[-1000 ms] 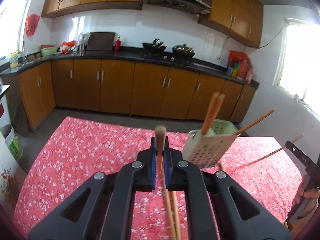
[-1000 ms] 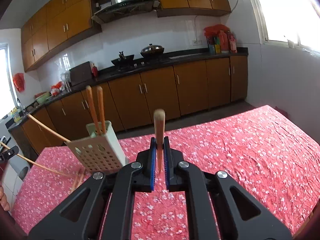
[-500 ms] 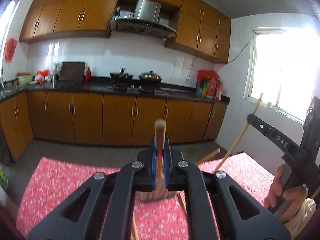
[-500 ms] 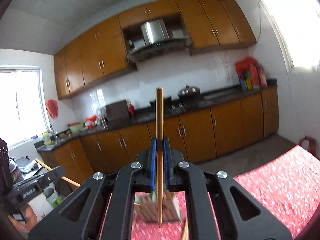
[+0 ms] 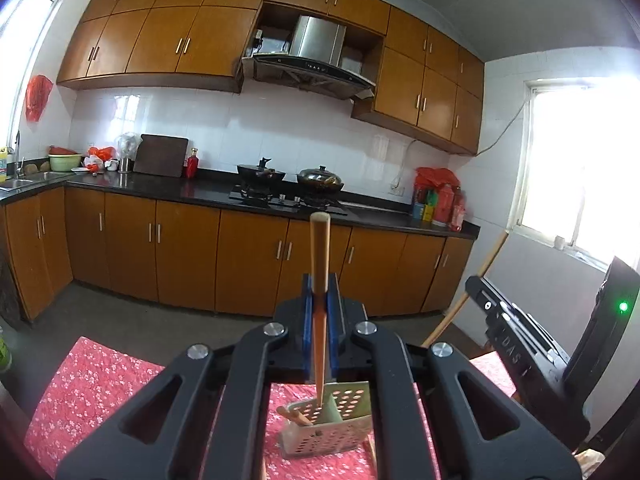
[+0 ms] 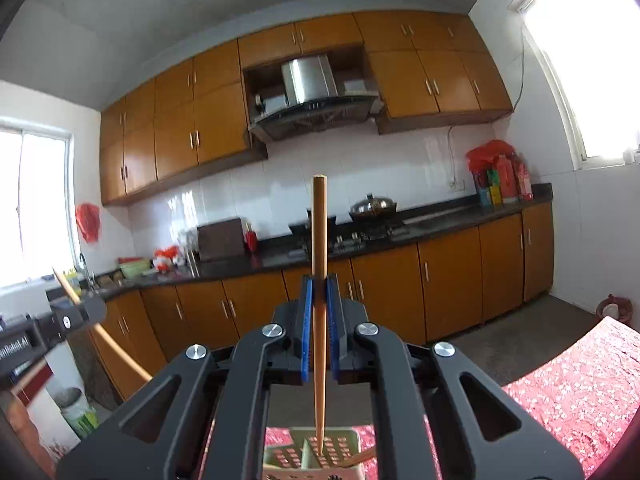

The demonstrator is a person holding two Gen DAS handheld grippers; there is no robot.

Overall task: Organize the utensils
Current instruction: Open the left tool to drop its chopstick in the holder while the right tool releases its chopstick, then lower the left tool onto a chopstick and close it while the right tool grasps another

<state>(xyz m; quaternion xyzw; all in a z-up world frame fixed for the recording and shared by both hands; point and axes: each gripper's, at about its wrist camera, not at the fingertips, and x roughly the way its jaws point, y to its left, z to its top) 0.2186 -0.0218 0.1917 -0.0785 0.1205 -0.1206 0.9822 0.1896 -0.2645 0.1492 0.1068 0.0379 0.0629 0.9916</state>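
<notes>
My left gripper (image 5: 320, 304) is shut on a wooden chopstick (image 5: 319, 264), held upright with its thin tip down in the pale green perforated holder (image 5: 328, 428). Two chopsticks (image 5: 294, 417) lie inside the holder. My right gripper (image 6: 319, 300) is shut on another chopstick (image 6: 319, 240), upright, its tip over or just inside the same holder (image 6: 316, 454). The right gripper with its chopstick shows at the right of the left wrist view (image 5: 516, 344). The left gripper shows at the left edge of the right wrist view (image 6: 48, 328).
The holder stands on a table with a red flowered cloth (image 5: 96, 392), which also shows in the right wrist view (image 6: 580, 384). Beyond are brown kitchen cabinets (image 5: 180, 256), a black counter with a stove and pans (image 5: 288, 184), and a window (image 5: 580, 168) at the right.
Both grippers rose and tipped their chopsticks upright, moving over the holder. The chopstick tips now point down into it. The holder moved from ahead to below the jaws.
</notes>
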